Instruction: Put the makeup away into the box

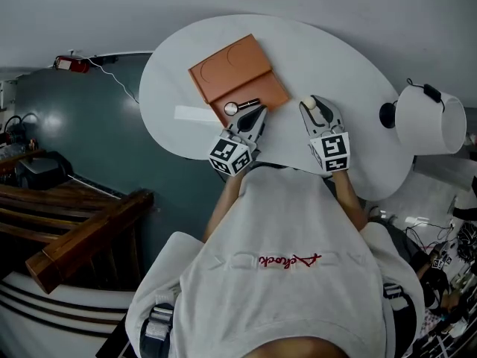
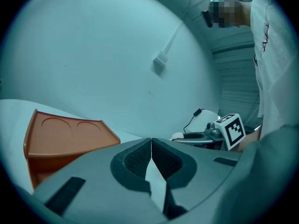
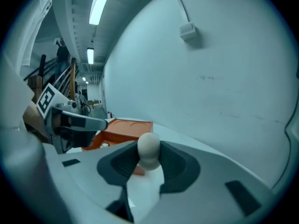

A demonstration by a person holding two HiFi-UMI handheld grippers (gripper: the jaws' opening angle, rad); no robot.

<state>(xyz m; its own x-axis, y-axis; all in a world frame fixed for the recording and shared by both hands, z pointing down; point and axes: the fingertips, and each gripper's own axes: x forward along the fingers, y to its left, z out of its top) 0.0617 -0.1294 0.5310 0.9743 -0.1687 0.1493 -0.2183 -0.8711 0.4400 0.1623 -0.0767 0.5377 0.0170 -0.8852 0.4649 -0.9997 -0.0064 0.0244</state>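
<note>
An orange box [image 1: 237, 77] lies open on the white oval table [image 1: 328, 58], its lid showing two round recesses [image 2: 60, 129]. A small round item with a black handle [image 1: 234, 108] lies at the box's near edge. My right gripper [image 1: 313, 107] is lifted over the table to the right of the box, shut on a beige egg-shaped makeup sponge [image 3: 148, 149], which shows between the jaws [image 1: 308, 103]. My left gripper [image 1: 258, 114] sits at the box's near right corner, shut with its pads touching and nothing between them [image 2: 151, 146].
A white strip [image 1: 194, 113] lies on the table left of the box. A white cylindrical lamp-like object [image 1: 430, 118] with a cable stands off the table's right edge. Dark wooden beams [image 1: 82, 230] run along the floor at left.
</note>
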